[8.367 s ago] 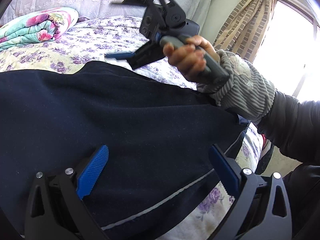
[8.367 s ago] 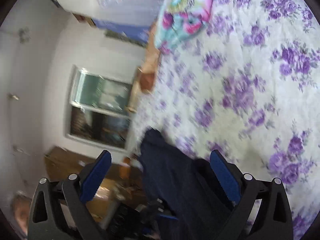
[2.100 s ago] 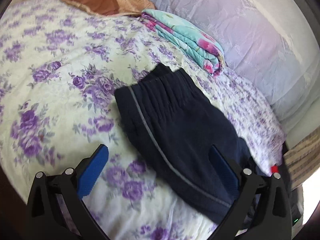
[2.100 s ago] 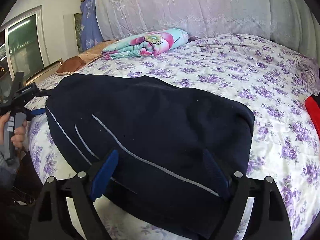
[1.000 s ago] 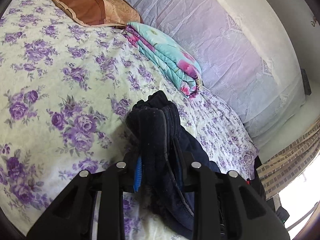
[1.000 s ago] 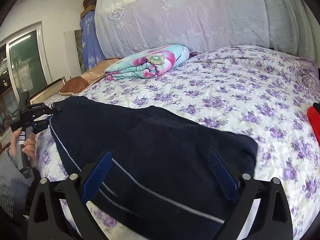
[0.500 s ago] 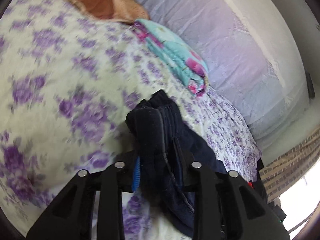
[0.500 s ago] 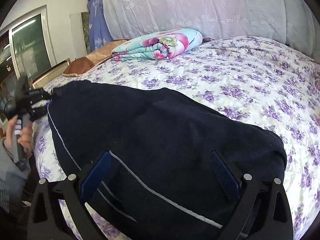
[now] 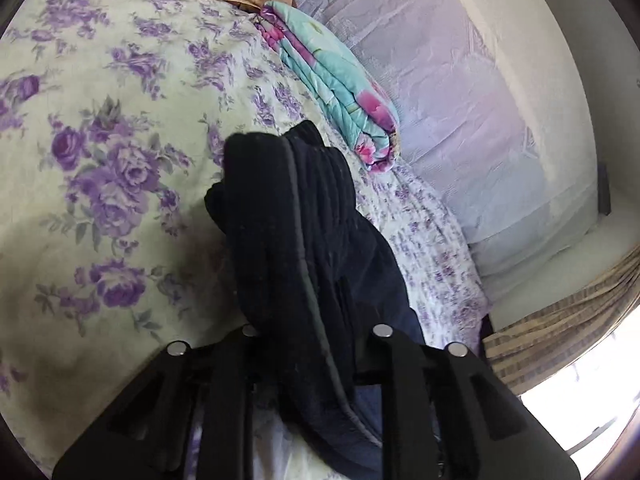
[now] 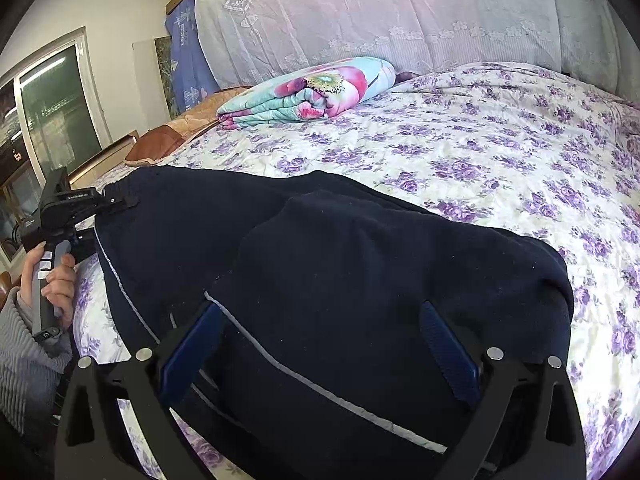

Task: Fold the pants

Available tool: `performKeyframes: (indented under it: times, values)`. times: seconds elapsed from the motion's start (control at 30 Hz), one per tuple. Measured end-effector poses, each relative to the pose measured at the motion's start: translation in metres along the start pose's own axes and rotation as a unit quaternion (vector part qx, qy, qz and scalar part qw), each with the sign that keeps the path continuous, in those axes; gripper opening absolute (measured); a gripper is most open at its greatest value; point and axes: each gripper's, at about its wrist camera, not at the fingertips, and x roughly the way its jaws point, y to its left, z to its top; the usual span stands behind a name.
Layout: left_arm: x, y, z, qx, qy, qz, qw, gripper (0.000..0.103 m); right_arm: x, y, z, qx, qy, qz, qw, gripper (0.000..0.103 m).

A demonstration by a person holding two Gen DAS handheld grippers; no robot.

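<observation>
The dark pants [image 10: 328, 280] lie folded across the near side of the bed [image 10: 500, 152], just beside its edge; the left hand-held gripper [image 9: 308, 320] has been closing and now pinches the waistband end, the cloth bunched thick between its narrow jaws; the right hand-held gripper [image 10: 320, 344] hangs over the other end with its jaws wide, the blue pads [image 10: 448, 352] apart and gripping nothing. The risk, as I judge it, is a lopsided fold; only one end is held, so a pull from the left could drag the stack askew or off the edge. The thick bunch might also slip from the grip, since several layers are pinched together; a folded quilt [image 10: 304, 96] sits well clear near the headboard.
</observation>
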Motion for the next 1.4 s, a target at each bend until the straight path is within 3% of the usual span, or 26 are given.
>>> performKeyframes:
  times: [0.07,0.17,0.2,0.23,0.27,0.3,0.4,0.5,0.63,0.73,0.77,0.87,0.9,0.97,1.0,1.03,1.17,1.23,1.3,1.37,1.4]
  values:
    - [-0.01,-0.014,-0.003,0.038,-0.011,0.015,0.9991,0.016,-0.004,0.0,0.002,0.006,-0.006,0.001,1.0,0.099]
    - [-0.027,-0.049,-0.007,0.103,-0.031,0.027,0.9939,0.016,-0.024,-0.005,0.007,0.039,-0.062,0.004,0.997,0.099]
    - [-0.03,-0.061,-0.008,0.12,-0.036,0.028,0.9918,0.016,-0.022,-0.004,0.01,0.036,-0.052,-0.011,0.998,0.099]
    - [-0.034,-0.073,-0.009,0.137,-0.041,0.027,0.9894,0.016,-0.011,-0.003,0.011,0.022,-0.016,-0.036,0.999,0.099]
    - [-0.037,-0.089,-0.012,0.16,-0.047,0.027,0.9856,0.016,0.01,0.001,0.008,-0.007,0.048,-0.058,0.997,0.1]
    - [-0.04,-0.102,-0.015,0.178,-0.052,0.027,0.9822,0.016,0.021,0.006,0.001,-0.042,0.064,-0.077,0.994,0.1]
    - [-0.043,-0.149,-0.031,0.248,-0.063,0.029,0.9663,0.016,0.006,0.004,0.005,-0.032,0.032,-0.055,0.997,0.1]
    - [-0.039,-0.194,-0.054,0.313,-0.061,0.028,0.9474,0.016,-0.032,-0.023,0.008,0.02,-0.041,-0.032,0.998,0.099]
    - [-0.017,-0.256,-0.109,0.418,-0.044,0.028,0.9068,0.016,-0.077,-0.082,-0.002,0.123,-0.092,-0.055,0.987,0.099]
    - [0.015,-0.289,-0.164,0.482,-0.016,0.021,0.8757,0.016,-0.104,-0.133,-0.023,0.228,-0.107,-0.071,0.965,0.099]
    - [0.032,-0.298,-0.19,0.507,0.003,0.016,0.8616,0.016,-0.111,-0.148,-0.032,0.261,-0.11,-0.07,0.957,0.099]
    - [0.072,-0.301,-0.258,0.562,0.056,0.015,0.8251,0.016,-0.126,-0.178,-0.057,0.335,-0.116,-0.06,0.933,0.099]
    - [0.086,-0.298,-0.287,0.589,0.068,0.031,0.8045,0.016,-0.13,-0.183,-0.063,0.346,-0.117,-0.059,0.929,0.099]
    - [0.095,-0.29,-0.319,0.63,0.051,0.063,0.7727,0.016,-0.133,-0.186,-0.067,0.346,-0.116,-0.065,0.929,0.099]
    - [0.092,-0.288,-0.323,0.635,0.039,0.065,0.7688,0.016,-0.133,-0.184,-0.066,0.338,-0.117,-0.067,0.931,0.099]
    - [0.087,-0.287,-0.32,0.631,0.038,0.06,0.7727,0.017,-0.131,-0.181,-0.064,0.332,-0.117,-0.067,0.933,0.099]
    - [0.061,-0.279,-0.268,0.546,0.075,0.002,0.8341,0.018,-0.122,-0.161,-0.035,0.304,-0.123,-0.019,0.944,0.099]
    - [0.045,-0.278,-0.244,0.507,0.078,-0.021,0.8584,0.018,-0.112,-0.152,-0.018,0.304,-0.12,0.055,0.943,0.099]
    - [0.037,-0.279,-0.228,0.491,0.073,-0.03,0.8674,0.018,-0.104,-0.147,-0.011,0.328,-0.107,0.121,0.931,0.099]
    - [0.033,-0.279,-0.223,0.488,0.071,-0.035,0.869,0.019,-0.089,-0.145,-0.011,0.369,-0.084,0.206,0.902,0.099]
    - [0.036,-0.278,-0.22,0.488,0.073,-0.036,0.8691,0.019,-0.084,-0.143,-0.011,0.38,-0.076,0.23,0.893,0.099]
